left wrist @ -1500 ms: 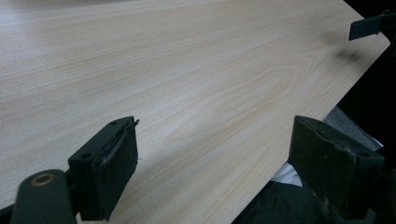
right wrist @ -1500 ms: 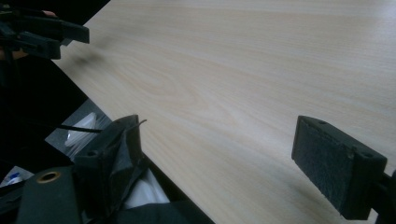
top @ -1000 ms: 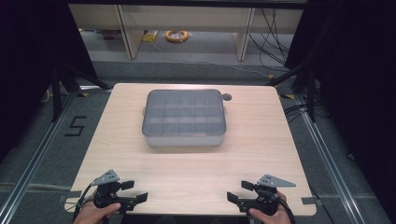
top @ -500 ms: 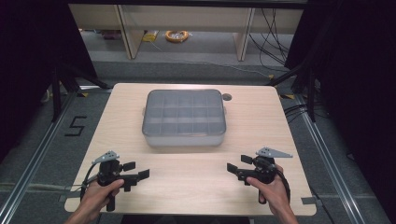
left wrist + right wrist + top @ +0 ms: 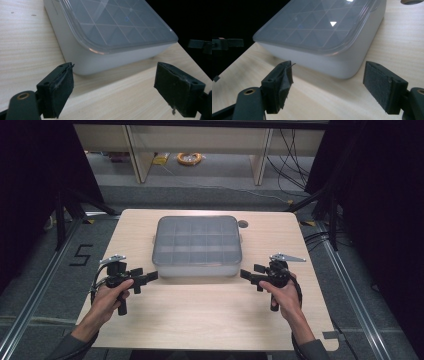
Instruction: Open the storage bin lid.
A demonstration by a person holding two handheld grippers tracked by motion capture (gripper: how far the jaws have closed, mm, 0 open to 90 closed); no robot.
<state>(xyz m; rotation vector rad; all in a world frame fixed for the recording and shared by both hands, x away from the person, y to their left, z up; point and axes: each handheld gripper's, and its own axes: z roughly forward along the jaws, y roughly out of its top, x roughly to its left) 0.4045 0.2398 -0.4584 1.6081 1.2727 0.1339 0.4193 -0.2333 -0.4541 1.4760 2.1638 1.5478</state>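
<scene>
The left gripper [image 5: 148, 278] stood with its jaws spread wide and nothing between them, just off the near left corner of the box [image 5: 197, 245]. In the left gripper view its two black pads [image 5: 62, 87] framed that rounded corner, close to it but not touching. The right gripper [image 5: 248, 275] mirrored it off the box's near right corner; its jaws had just been narrowing a little, yet they were plainly apart and held nothing, as the gap between the pads [image 5: 382, 85] in the right gripper view showed.

The box sat in the middle of the table [image 5: 210, 320], toward the far side, a pale grey tub with a translucent lid [image 5: 120, 22] pressed on, the grid of compartments faint beneath it. Beyond the box's far right corner lay a round hole [image 5: 243, 224] in the tabletop.

My reading was that the lid was the target and both hands were lining up for it. To do it well, each gripper needed to come in level with the lid's overhanging lip rather than the smooth tub wall below it, since the wall looked slippery and rounded. Taking both near corners evenly mattered too: a one-sided pull would likely drag the whole light box across the wood instead of freeing the lid.
</scene>
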